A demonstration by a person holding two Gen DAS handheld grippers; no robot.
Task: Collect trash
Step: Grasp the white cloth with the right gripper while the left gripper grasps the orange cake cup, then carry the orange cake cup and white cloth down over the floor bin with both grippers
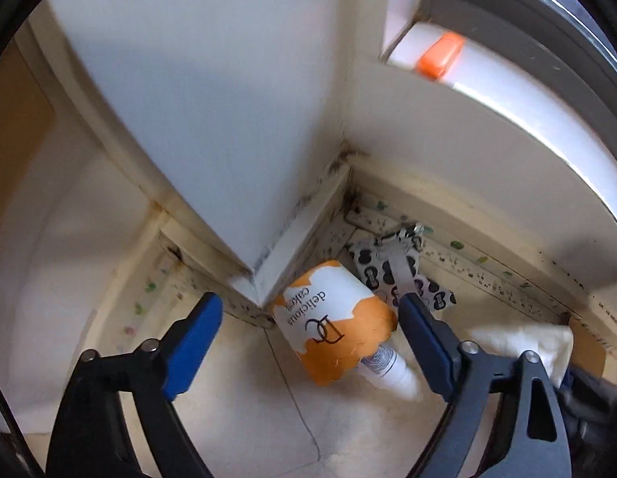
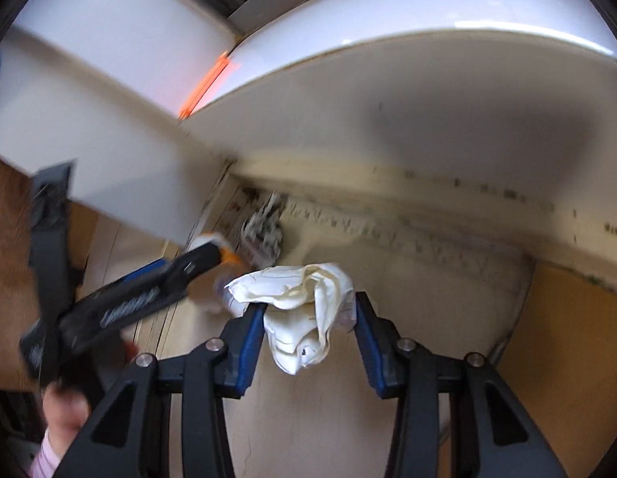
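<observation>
Trash pickup, early stage: we've got one piece in hand, rest still on the floor (image 1: 236, 410). Our right tongs (image 2: 310, 320) pinch the crumpled white paper (image 2: 304, 310), pads pressing both sides, pointing down toward the wall corner (image 1: 348, 167). Just below that corner lie an orange-white cake cup (image 1: 332, 326) on its side, a white tube (image 1: 392, 370) touching it, and a black-white patterned wrapper (image 1: 400, 275) nearest the corner. Our left tongs (image 1: 312, 330) are spread wide around the cup w/o touching it, tilted steeply down. No bin in view.
</observation>
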